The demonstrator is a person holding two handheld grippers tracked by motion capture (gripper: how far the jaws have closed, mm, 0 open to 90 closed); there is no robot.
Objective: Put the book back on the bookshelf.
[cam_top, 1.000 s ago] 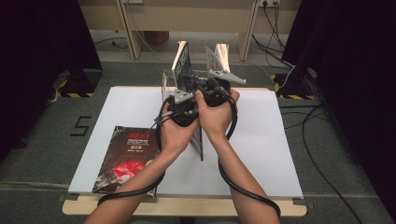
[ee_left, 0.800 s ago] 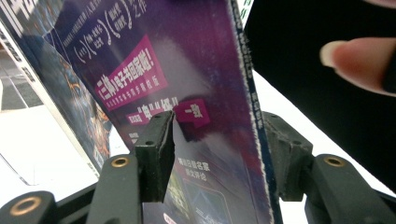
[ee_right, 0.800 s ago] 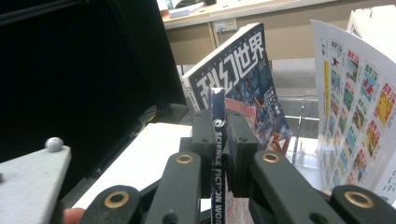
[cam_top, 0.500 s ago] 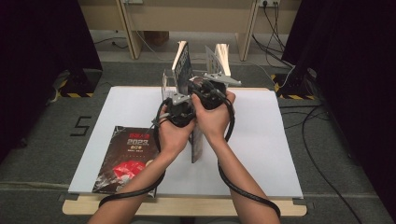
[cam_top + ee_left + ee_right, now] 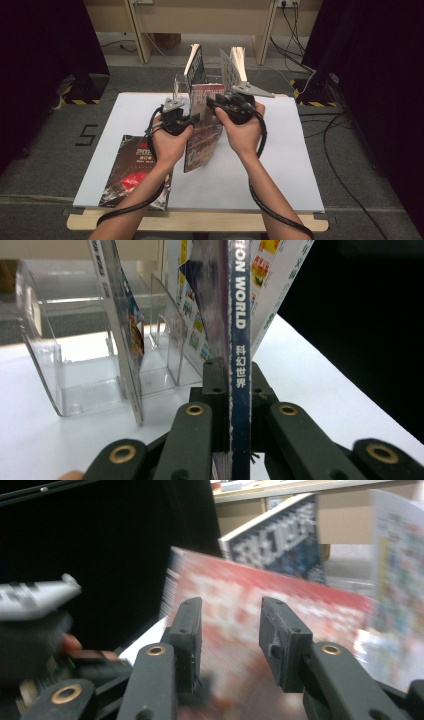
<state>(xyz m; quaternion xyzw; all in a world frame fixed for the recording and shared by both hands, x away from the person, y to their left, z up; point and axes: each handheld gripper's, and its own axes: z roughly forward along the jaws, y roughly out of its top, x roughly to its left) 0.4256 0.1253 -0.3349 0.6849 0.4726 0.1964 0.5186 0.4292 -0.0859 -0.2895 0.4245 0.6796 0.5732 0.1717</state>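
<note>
At 8 o'clock on the table (image 5: pixel 300 150), a dark magazine (image 5: pixel 132 167) lies flat near the front edge. Your left gripper (image 5: pixel 232 405) is clamped on the spine of an upright book (image 5: pixel 202 127) at table centre. Your right gripper (image 5: pixel 230 640), jaws apart, faces the book's red cover. At 12 o'clock, a clear rack (image 5: pixel 85 340) holds two leaning magazines (image 5: pixel 195 62).
</note>
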